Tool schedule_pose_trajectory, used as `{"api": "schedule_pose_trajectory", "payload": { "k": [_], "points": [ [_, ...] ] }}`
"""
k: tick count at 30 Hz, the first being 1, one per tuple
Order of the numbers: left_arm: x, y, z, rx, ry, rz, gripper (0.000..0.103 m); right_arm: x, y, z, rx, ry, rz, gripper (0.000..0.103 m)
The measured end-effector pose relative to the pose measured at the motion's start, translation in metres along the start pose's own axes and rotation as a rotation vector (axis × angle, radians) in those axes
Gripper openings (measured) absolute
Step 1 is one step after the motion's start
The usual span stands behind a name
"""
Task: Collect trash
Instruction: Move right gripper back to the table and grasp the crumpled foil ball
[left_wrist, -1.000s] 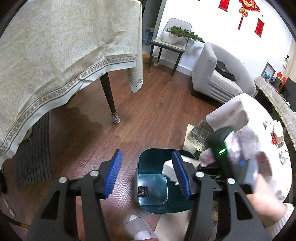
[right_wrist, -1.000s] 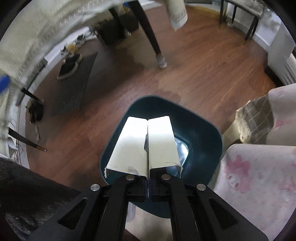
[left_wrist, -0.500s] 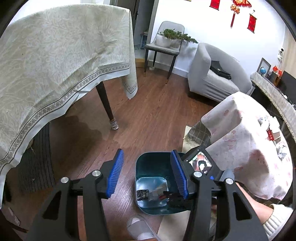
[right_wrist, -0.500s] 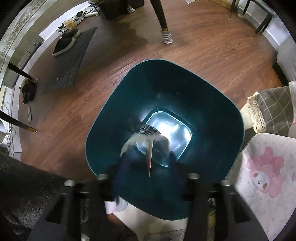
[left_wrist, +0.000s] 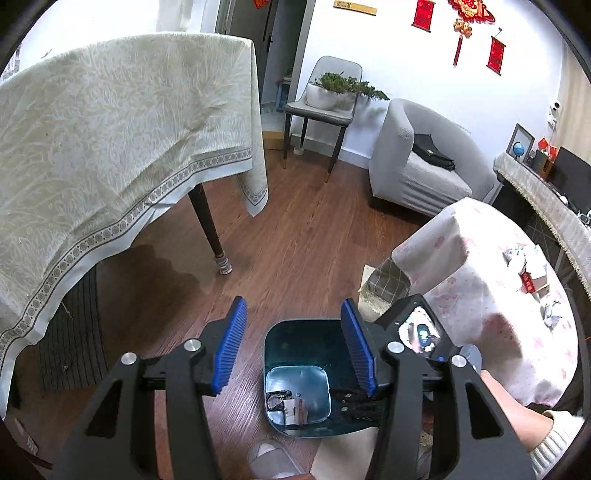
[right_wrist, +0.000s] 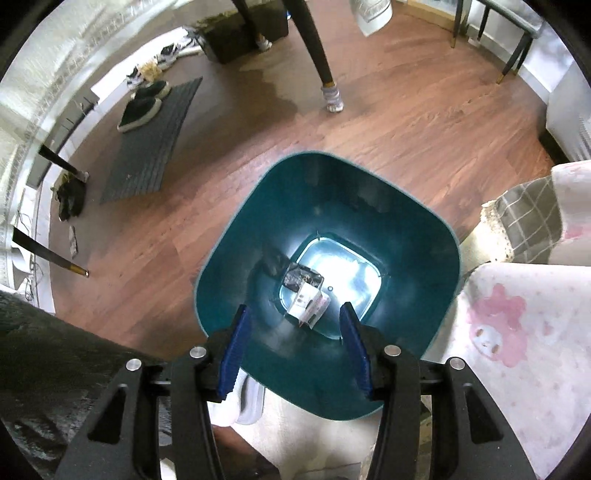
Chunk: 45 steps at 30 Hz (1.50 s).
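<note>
I count one teal bin (right_wrist: 328, 206) on the floor. Inside the bin lie two pieces of trash: one white carton (right_wrist: 308, 302) and one dark crumpled wrapper (right_wrist: 299, 278), touching each other at the bottom. Beyond the bin I see one cloth-covered table (left_wrist: 110, 140), one grey chair (left_wrist: 325, 107), one grey armchair (left_wrist: 417, 162) and one dark floor mat (right_wrist: 151, 147).

A teal bin (right_wrist: 328, 221) is sitting on brown wood floor (right_wrist: 406, 122); blue pads (right_wrist: 236, 343) are lining black tools; a pink-printed cloth (right_wrist: 517, 332) is showing.
</note>
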<state>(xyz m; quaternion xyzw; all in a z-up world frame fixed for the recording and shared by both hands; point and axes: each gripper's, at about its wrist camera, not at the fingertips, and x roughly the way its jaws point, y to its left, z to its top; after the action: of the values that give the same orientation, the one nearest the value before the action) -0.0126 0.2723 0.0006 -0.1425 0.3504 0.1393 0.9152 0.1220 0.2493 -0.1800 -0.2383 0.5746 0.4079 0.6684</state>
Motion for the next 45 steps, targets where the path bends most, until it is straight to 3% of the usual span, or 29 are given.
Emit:
{"api": "schedule_pose_trajectory", "payload": {
  "k": [13, 18, 21, 27, 34, 45],
  "points": [
    [0.002, -0.040, 0.014, 0.064, -0.018, -0.022, 0.060, -0.105, -0.017, -0.011, 0.037, -0.249, 0.028, 0.050],
    [0.004, -0.060, 0.020, 0.093, -0.024, -0.029, 0.062, -0.148, -0.030, -0.024, 0.045, -0.371, -0.032, 0.050],
    [0.004, -0.072, 0.023, 0.104, -0.036, -0.054, 0.070, -0.171, -0.044, -0.034, 0.063, -0.429, -0.075, 0.050],
    [0.007, -0.104, 0.027, 0.146, -0.058, -0.102, 0.076, -0.211, -0.068, -0.059, 0.097, -0.528, -0.154, 0.050],
    [0.020, -0.145, 0.022, 0.187, -0.043, -0.155, 0.082, -0.232, -0.100, -0.091, 0.156, -0.562, -0.222, 0.051],
    [0.035, -0.202, 0.009, 0.251, -0.016, -0.212, 0.091, -0.256, -0.150, -0.149, 0.244, -0.567, -0.336, 0.060]
  ]
}}
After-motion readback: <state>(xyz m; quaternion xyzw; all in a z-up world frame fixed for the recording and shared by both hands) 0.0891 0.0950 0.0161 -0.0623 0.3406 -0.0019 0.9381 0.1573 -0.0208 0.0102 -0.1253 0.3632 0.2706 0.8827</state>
